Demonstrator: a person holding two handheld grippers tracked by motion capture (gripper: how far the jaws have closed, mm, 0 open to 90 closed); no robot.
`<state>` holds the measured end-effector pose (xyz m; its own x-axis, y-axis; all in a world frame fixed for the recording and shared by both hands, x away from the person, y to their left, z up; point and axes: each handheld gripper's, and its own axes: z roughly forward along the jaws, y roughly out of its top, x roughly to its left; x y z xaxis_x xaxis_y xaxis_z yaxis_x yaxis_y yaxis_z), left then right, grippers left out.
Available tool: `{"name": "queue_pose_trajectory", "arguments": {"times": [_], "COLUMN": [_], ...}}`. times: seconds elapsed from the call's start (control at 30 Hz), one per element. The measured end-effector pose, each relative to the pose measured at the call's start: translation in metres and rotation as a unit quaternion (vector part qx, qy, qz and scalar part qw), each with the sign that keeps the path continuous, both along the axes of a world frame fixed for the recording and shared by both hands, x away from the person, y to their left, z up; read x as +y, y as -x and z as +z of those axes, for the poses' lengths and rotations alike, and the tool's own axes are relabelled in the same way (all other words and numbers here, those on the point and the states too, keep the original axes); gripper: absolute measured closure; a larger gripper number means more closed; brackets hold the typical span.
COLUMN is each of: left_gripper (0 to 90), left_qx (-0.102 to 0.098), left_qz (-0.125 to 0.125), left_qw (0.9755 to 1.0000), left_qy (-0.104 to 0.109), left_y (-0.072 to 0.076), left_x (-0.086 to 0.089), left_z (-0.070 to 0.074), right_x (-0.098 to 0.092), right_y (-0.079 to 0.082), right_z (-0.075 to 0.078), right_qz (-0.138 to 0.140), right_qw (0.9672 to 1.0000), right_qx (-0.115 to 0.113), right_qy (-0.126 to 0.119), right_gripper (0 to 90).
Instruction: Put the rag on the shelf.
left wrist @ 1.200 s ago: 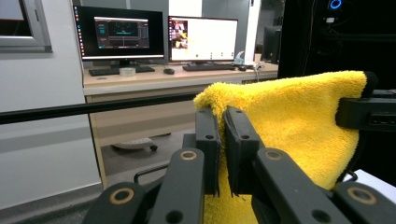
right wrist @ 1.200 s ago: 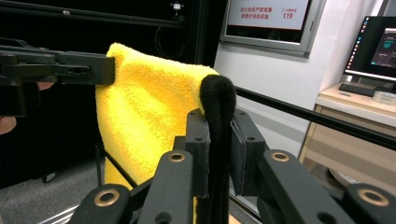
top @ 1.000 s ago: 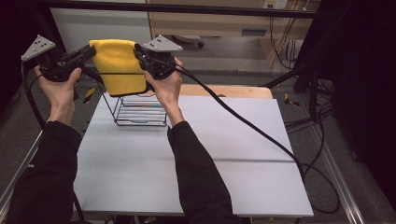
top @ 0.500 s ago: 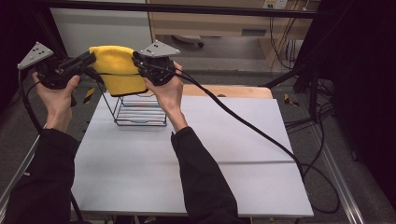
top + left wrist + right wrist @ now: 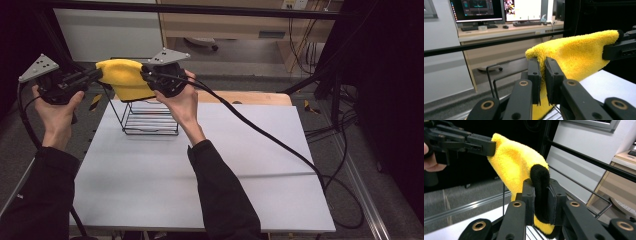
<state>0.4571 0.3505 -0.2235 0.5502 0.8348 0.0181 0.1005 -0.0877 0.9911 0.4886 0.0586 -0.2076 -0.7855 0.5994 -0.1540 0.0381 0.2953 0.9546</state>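
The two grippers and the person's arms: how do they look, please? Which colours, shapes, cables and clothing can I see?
The left gripper and the right gripper are black, each with two flat jaws on linkage arms with brass-coloured pivots. Each has a grey three-cornered plate with small dark dots on top. A thick black cable trails from the right one across the table. The person wears black long sleeves.

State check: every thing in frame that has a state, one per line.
yellow cloth: folded, held in the air by two corners above the rack
wire rack: upright on the table, bare
left gripper: shut on the cloth
right gripper: shut on the cloth's black edge
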Motion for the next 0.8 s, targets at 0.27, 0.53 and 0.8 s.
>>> {"name": "queue_pose_trajectory", "arguments": {"times": [0.27, 0.53, 0.8], "left_gripper": [80.9, 73.3, 81.9], "left_qx": [0.019, 0.043, 0.059], "left_qz": [0.002, 0.004, 0.012], "left_qw": [0.9998, 0.9990, 0.9982], "left_qy": [-0.008, -0.012, 0.003], "left_y": [0.007, 0.013, 0.003], "left_x": [0.001, 0.010, 0.008], "left_z": [-0.007, 0.002, 0.021], "right_x": [-0.001, -0.004, -0.002], "right_y": [0.003, 0.003, 0.006], "right_z": [-0.007, -0.013, -0.017], "right_qz": [0.006, 0.014, 0.017], "right_qw": [0.9998, 0.9996, 0.9992], "right_qx": [0.015, 0.022, 0.012], "right_qy": [0.012, 0.014, 0.033], "right_gripper": [77.9, 78.0, 77.7]}}
